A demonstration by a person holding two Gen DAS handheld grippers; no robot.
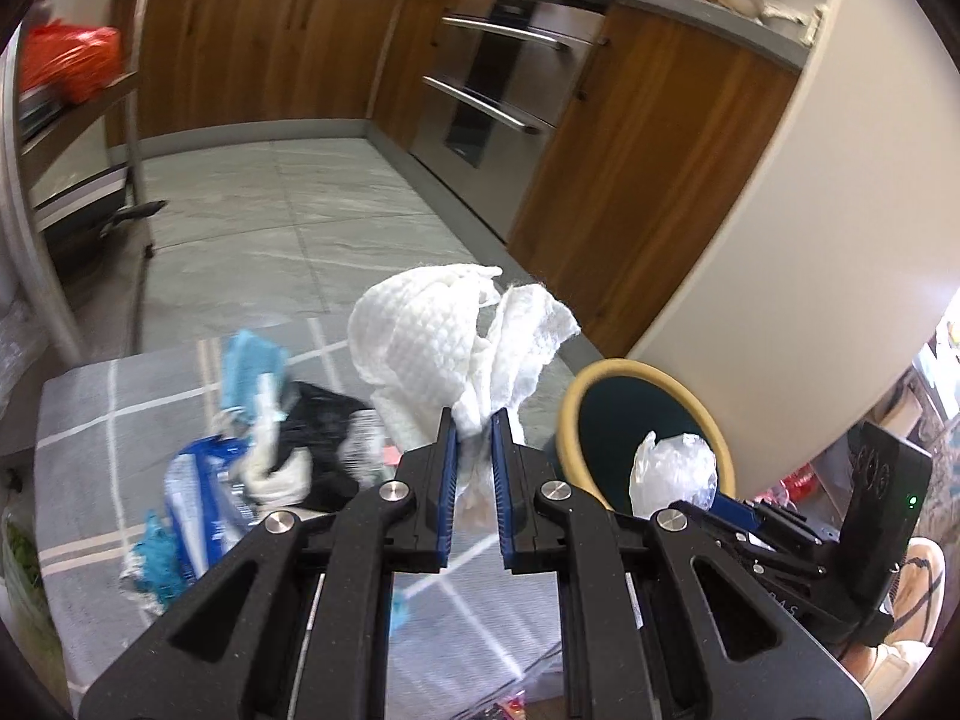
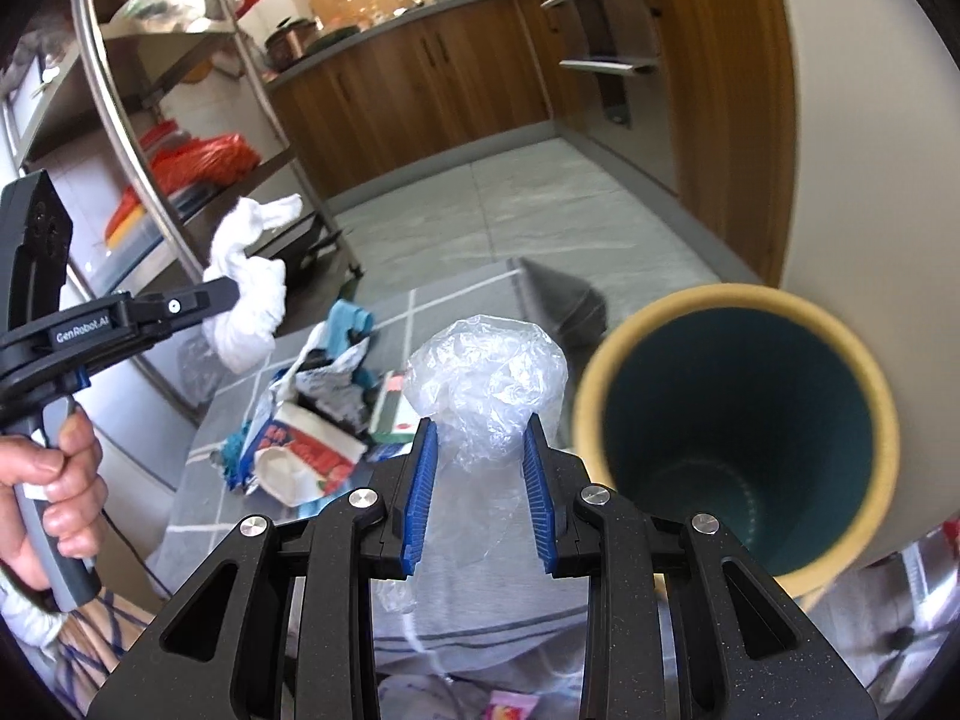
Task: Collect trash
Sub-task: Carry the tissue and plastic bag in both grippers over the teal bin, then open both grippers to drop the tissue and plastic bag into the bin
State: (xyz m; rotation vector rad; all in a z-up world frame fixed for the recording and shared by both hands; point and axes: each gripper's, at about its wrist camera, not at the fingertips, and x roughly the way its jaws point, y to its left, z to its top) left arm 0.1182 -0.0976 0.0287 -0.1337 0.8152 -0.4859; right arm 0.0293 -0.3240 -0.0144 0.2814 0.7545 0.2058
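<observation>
My left gripper (image 1: 474, 423) is shut on a crumpled white paper towel (image 1: 444, 336) and holds it above the table; the towel also shows in the right wrist view (image 2: 249, 282). My right gripper (image 2: 480, 438) is shut on a crumpled clear plastic wrap (image 2: 489, 378), just left of the bin's mouth; the wrap also shows in the left wrist view (image 1: 672, 468). The bin (image 2: 882, 396) is a round tub, tan rim, dark teal inside, and looks empty; it also shows in the left wrist view (image 1: 606, 372). A pile of wrappers and packets (image 2: 312, 414) lies on the grey checked tablecloth (image 1: 120, 438).
A metal shelf rack (image 2: 138, 138) with red bags stands to the left. Wooden cabinets (image 1: 252, 54) and an oven (image 1: 498, 78) line the far side across a grey tiled floor (image 1: 288, 210). A white curved wall (image 1: 840, 210) is behind the bin.
</observation>
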